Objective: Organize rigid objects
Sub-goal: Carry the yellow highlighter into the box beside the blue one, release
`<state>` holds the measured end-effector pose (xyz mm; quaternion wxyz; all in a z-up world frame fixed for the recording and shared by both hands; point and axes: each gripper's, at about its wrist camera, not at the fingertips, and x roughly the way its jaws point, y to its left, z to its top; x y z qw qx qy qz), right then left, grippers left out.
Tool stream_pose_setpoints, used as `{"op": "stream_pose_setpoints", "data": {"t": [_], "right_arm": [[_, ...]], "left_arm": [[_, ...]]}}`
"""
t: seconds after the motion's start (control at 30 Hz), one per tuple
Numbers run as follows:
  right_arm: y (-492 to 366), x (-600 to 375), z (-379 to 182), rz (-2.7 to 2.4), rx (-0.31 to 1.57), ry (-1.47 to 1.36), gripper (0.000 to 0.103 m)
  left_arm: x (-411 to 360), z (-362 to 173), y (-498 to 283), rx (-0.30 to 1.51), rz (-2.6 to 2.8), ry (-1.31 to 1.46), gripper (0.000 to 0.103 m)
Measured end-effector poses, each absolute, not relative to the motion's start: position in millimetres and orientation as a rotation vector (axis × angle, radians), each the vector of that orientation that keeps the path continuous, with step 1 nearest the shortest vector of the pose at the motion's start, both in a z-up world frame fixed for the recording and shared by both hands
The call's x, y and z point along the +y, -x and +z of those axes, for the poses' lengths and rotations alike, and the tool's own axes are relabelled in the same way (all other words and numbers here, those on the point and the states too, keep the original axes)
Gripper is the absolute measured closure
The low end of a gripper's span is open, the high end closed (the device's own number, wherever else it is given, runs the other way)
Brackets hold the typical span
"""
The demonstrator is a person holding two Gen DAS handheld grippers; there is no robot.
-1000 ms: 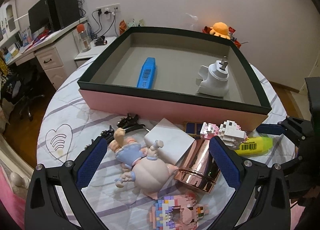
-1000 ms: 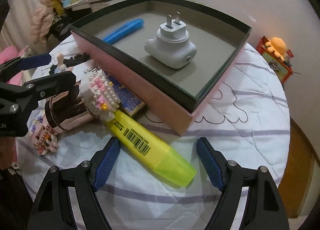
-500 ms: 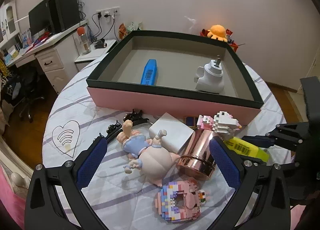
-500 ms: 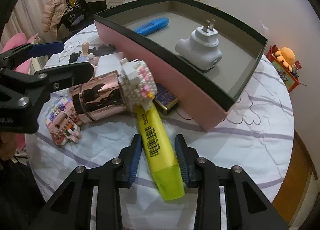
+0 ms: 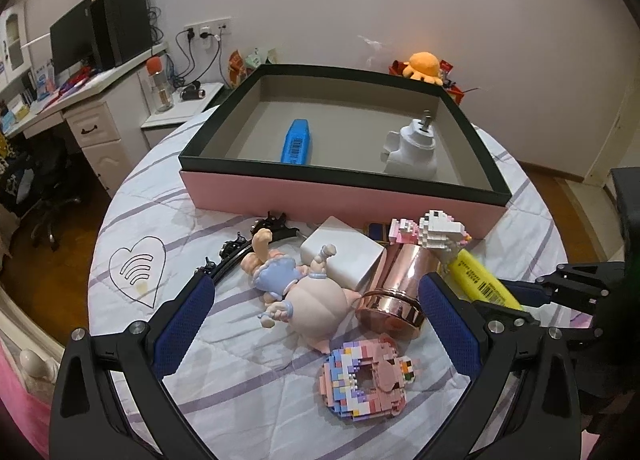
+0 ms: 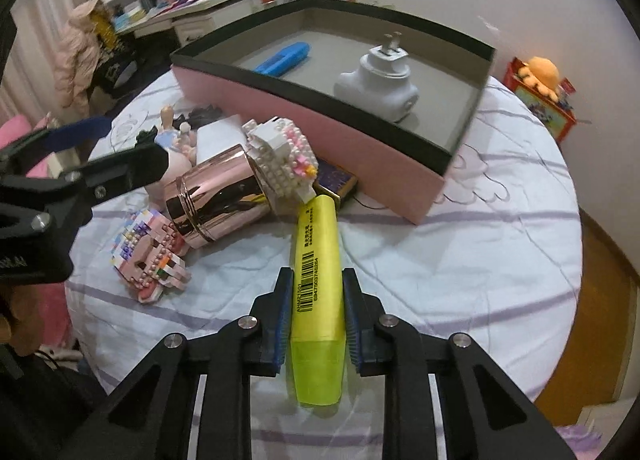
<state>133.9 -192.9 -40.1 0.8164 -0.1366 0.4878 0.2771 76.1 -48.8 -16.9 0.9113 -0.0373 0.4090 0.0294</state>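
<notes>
right jaws [image 6: 316,300] now clamp highlighter [image 6: 318,260] | left jaws [image 5: 316,308] wide | box [image 5: 340,196] rim ahead

Round table with striped cloth [image 5: 132,228]; desk [image 5: 80,100] with monitor [image 5: 66,42]; orange plush [image 5: 425,66]; wall socket [image 5: 207,29].

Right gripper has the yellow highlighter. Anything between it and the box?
The right gripper is shut on the yellow highlighter. Its far tip is beside the white brick figure and the dark blue tin, with the box's near wall behind.
</notes>
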Motion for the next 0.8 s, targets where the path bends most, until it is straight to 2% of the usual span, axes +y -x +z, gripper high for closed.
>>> {"op": "stream_pose_setpoints", "data": {"t": [0.5, 0.8], "right_arm": [[-113.0, -205.3, 28.6, 0.415, 0.924, 0.133, 0.079], [-165.4, -150.2, 60.9, 0.498, 0.837, 0.099, 0.079]], "left_arm": [[-30.4, 13.8, -89.0, 0.796, -0.044, 0.068, 0.0], [17.2, 35.6, -130.8, 0.767, 0.022, 0.102, 0.0]]}}
